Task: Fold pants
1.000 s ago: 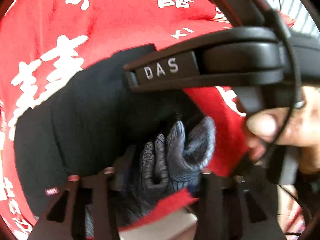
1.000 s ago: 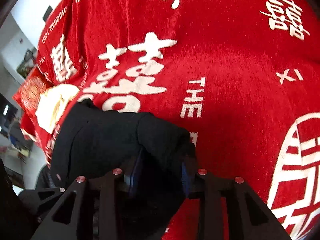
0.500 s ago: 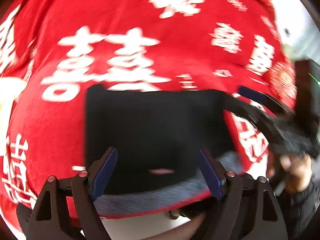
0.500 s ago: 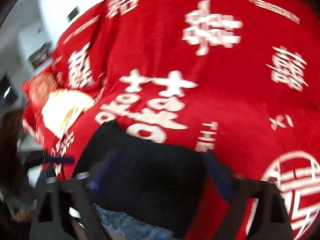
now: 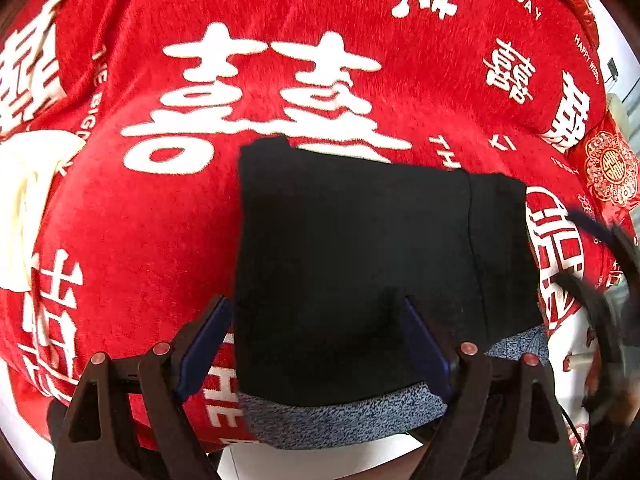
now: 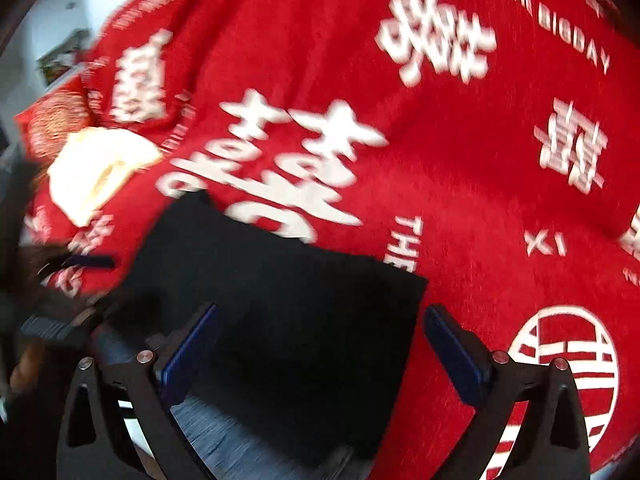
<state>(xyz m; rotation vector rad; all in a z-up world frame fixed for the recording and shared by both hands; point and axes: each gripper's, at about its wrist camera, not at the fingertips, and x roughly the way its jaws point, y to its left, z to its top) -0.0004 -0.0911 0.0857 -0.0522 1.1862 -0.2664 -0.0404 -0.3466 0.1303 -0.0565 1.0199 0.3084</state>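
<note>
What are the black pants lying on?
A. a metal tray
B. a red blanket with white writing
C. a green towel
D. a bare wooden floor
B: the folded black pants lie flat on a red blanket printed with big white characters, and both open grippers hold nothing.

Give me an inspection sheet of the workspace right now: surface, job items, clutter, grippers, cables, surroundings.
Surface: red blanket with white lettering.
Job's things: black pants lie folded in a flat rectangle; grey lining shows along the near edge.
Clutter: cream cloth on the blanket to the left; red ornamented cushion at the far right.
Grippers: left gripper open, empty, jaws over the pants; right gripper open, empty, view blurred.
Cables: thin dark cable at the right edge.
Surroundings: white wall, blurred.
</note>
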